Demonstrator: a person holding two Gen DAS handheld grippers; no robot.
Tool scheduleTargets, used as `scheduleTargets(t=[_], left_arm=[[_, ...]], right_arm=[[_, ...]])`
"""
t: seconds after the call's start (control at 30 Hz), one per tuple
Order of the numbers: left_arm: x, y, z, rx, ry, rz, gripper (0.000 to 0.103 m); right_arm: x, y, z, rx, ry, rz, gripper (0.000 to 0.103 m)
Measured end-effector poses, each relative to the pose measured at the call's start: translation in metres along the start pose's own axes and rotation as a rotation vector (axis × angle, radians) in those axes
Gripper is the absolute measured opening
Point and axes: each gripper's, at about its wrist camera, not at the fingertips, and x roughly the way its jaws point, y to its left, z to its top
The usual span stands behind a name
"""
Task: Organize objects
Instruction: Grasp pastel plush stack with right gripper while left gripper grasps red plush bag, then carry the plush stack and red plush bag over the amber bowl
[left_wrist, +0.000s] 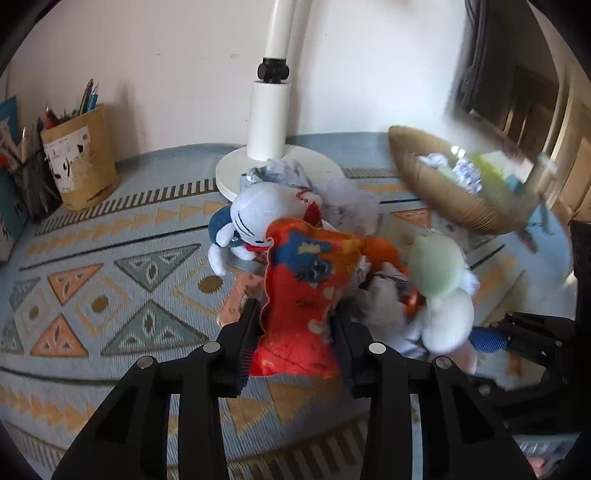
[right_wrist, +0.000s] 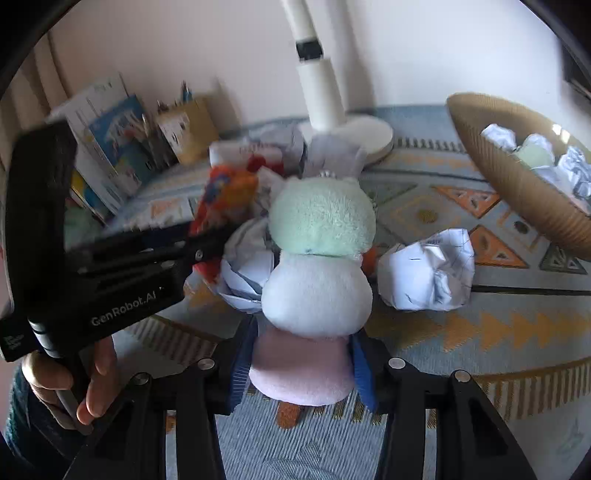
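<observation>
We see the left tool (left_wrist: 295, 332) pinching the orange snack bag (left_wrist: 299, 291) while the right tool (right_wrist: 299, 365) clamps the pastel plush toy (right_wrist: 314, 280) on the desk (right_wrist: 480, 332).

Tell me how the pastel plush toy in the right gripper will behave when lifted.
The pastel plush toy looks fuzzy and stuffed, so it is probably light and squashy. The right gripper pinches only its pink end, so the green end may droop or swing. The fuzzy cover probably won't slip much.
</observation>
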Motion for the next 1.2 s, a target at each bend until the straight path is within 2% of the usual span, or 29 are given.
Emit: scheduleTargets(t=[0.1,0.17,0.27,0.33,0.37,0.47,0.5,0.53,0.57,0.6,0.63,0.7,0.77,0.8,0.87,0.97,1.0,1.03,1.07,1.1,1.13,1.2], left_arm=[[-0.021,0.006,-0.009,-0.045,-0.015,-0.064,0.034],[-0.036,0.009,-0.016,-0.069,-0.017,-0.073,0.034],[-0.058,0.015,-0.033,-0.084,0.021,-0.034,0.034],[-0.063,0.021,-0.046,-0.093,0.095,0.008,0.034],[-0.06,0.024,-0.055,-0.101,0.157,0.03,0.034],[-0.058,0.021,-0.068,-0.09,0.198,0.011,0.035],[-0.058,0.018,-0.068,-0.086,0.19,0.001,0.039],[-0.059,0.015,-0.069,-0.081,0.177,-0.002,0.05],[-0.06,0.012,-0.068,-0.073,0.155,0.009,0.056],[-0.06,0.011,-0.068,-0.073,0.145,0.018,0.073],[-0.059,0.01,-0.067,-0.079,0.138,0.018,0.085],[-0.058,0.01,-0.068,-0.094,0.134,0.003,0.087],[-0.055,0.008,-0.072,-0.089,0.145,0.013,0.087],[-0.054,0.007,-0.075,-0.087,0.153,0.021,0.087],[-0.053,0.006,-0.077,-0.075,0.137,0.044,0.087],[-0.054,0.007,-0.079,-0.096,0.124,0.057,0.086],[-0.056,0.009,-0.079,-0.115,0.11,0.061,0.079],[-0.058,0.01,-0.08,-0.121,0.099,0.059,0.057],[-0.058,0.009,-0.081,-0.116,0.094,0.057,0.047],[-0.058,0.006,-0.081,-0.097,0.091,0.079,0.04],[-0.059,0.004,-0.082,-0.083,0.095,0.077,0.037],[-0.066,0.0,-0.082,-0.075,0.071,0.058,0.036]], right_arm=[[-0.03,-0.009,-0.004,0.049,-0.071,0.071,0.047],[-0.045,-0.016,-0.005,0.07,-0.081,0.085,0.047],[-0.076,-0.03,-0.012,0.075,-0.076,0.016,0.047],[-0.086,-0.048,-0.019,0.102,-0.021,-0.028,0.048],[-0.083,-0.056,-0.023,0.104,0.029,-0.039,0.048],[-0.066,-0.061,-0.03,0.033,0.153,-0.07,0.048],[-0.062,-0.058,-0.033,-0.009,0.18,-0.082,0.048],[-0.059,-0.056,-0.033,-0.038,0.182,-0.087,0.053],[-0.057,-0.056,-0.032,-0.04,0.179,-0.091,0.059],[-0.055,-0.059,-0.032,-0.025,0.182,-0.107,0.07],[-0.056,-0.062,-0.033,-0.018,0.179,-0.122,0.074],[-0.06,-0.068,-0.034,0.003,0.166,-0.139,0.075],[-0.068,-0.075,-0.038,0.047,0.158,-0.108,0.078],[-0.069,-0.079,-0.038,0.072,0.153,-0.084,0.084],[-0.066,-0.08,-0.038,0.108,0.14,-0.055,0.088],[-0.054,-0.069,-0.037,0.104,0.144,-0.114,0.089],[-0.053,-0.065,-0.037,0.084,0.148,-0.131,0.088],[-0.052,-0.059,-0.038,0.071,0.149,-0.139,0.079],[-0.054,-0.055,-0.04,0.064,0.132,-0.161,0.071],[-0.055,-0.052,-0.042,0.049,0.119,-0.191,0.055],[-0.055,-0.049,-0.045,0.032,0.112,-0.21,0.05],[-0.061,-0.048,-0.051,0.031,0.094,-0.183,0.049]])
